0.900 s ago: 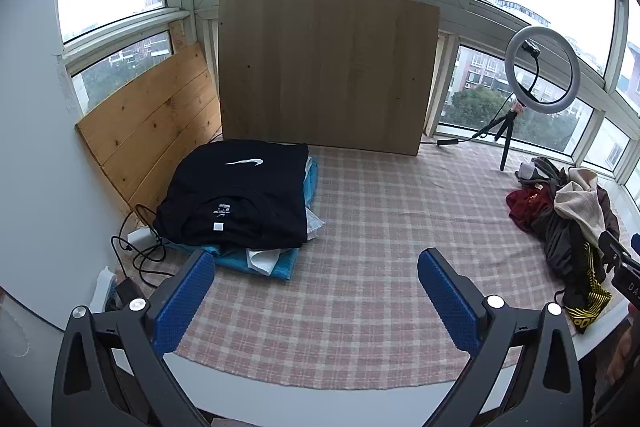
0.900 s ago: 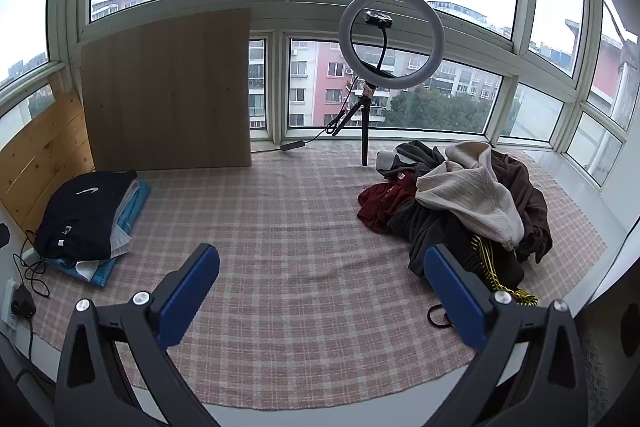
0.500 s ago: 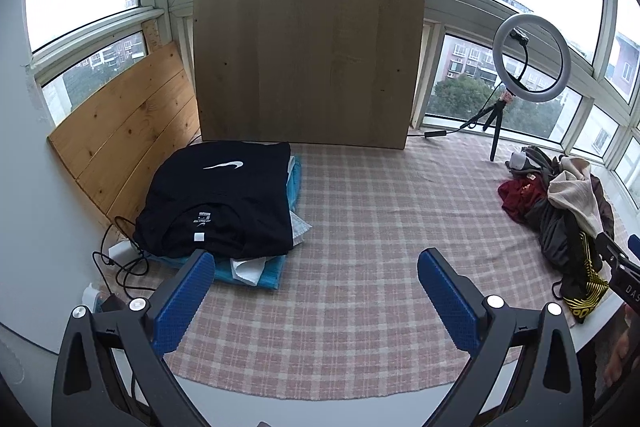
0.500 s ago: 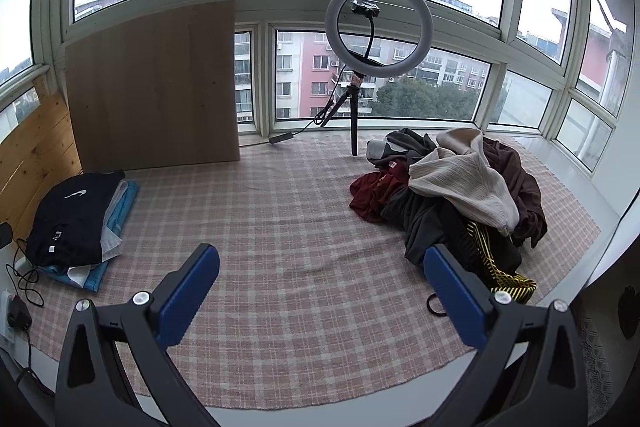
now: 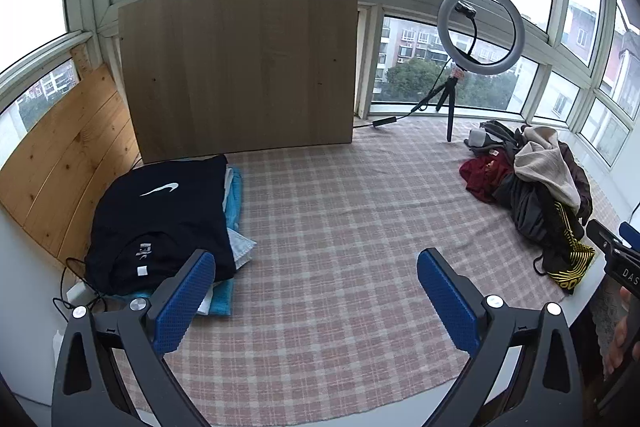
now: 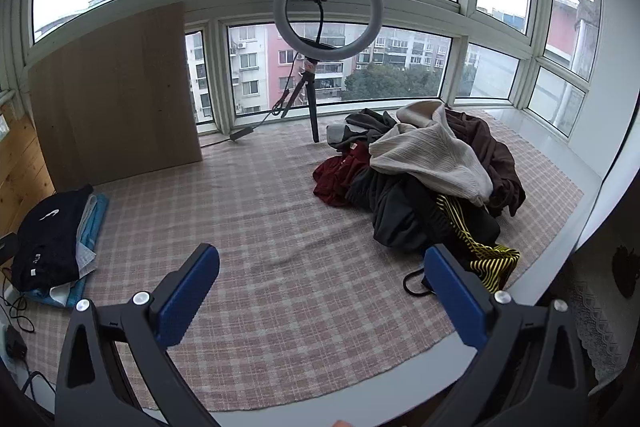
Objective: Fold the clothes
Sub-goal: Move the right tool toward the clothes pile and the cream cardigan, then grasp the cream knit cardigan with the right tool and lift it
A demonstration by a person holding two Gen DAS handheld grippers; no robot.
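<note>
Clothes heaped (image 6: 424, 179) ahead-right of my right tool (image 6: 320, 283), folded stack (image 5: 160, 219) by my left tool (image 5: 316, 291); both gape empty, so I'd judge: pinch one garment's edge, not the tangle.

Counted: two hand-held grippers, left (image 5: 316, 279) and right (image 6: 320, 273); one stack of folded clothes (image 5: 160, 215); one heap of unfolded clothes (image 6: 424, 183); one ring light (image 6: 328, 15); two wooden boards (image 5: 240, 67), (image 5: 60, 171); one plaid cloth (image 5: 340, 247).

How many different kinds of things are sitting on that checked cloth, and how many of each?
Stacks of folded clothes: 1
Heaps of unfolded clothes: 1
Ring lights on a tripod: 1
Leaning wooden boards: 1
Total: 4
</note>
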